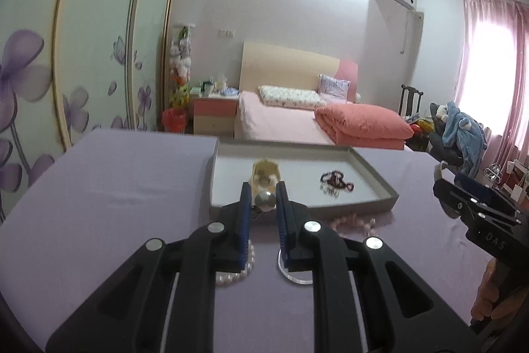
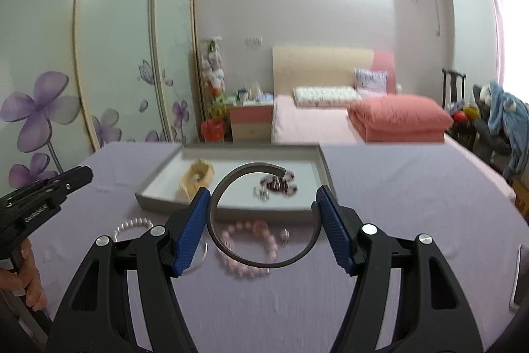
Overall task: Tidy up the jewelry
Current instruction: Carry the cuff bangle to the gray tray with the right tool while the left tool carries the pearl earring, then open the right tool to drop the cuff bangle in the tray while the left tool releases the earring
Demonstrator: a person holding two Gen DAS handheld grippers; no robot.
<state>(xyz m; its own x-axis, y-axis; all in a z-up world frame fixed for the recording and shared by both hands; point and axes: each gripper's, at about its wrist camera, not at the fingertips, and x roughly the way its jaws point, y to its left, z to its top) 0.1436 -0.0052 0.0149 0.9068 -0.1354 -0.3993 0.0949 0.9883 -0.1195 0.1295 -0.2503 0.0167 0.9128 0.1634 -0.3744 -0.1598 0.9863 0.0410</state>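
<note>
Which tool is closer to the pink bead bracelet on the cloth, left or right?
Right. The right tool is directly above the pink bead bracelet; the left tool is off to its left.

The lavender table (image 2: 396, 187) is wide open on its left and right stretches — nothing sits there, so a gripper could slide across freely. The middle is where it gets crowded: the grey tray (image 2: 325, 174) sits toward the far edge with its raised rim, and inside it a tan piece (image 2: 195, 177) and a dark beaded tangle (image 2: 276, 186) take up the left and centre while the right part of its floor is bare. Just in front of the tray lie a pink bead bracelet (image 2: 248, 248), a white pearl bracelet (image 2: 132, 225) and a clear ring (image 1: 291, 275), close together — only narrow gaps between them.
</note>
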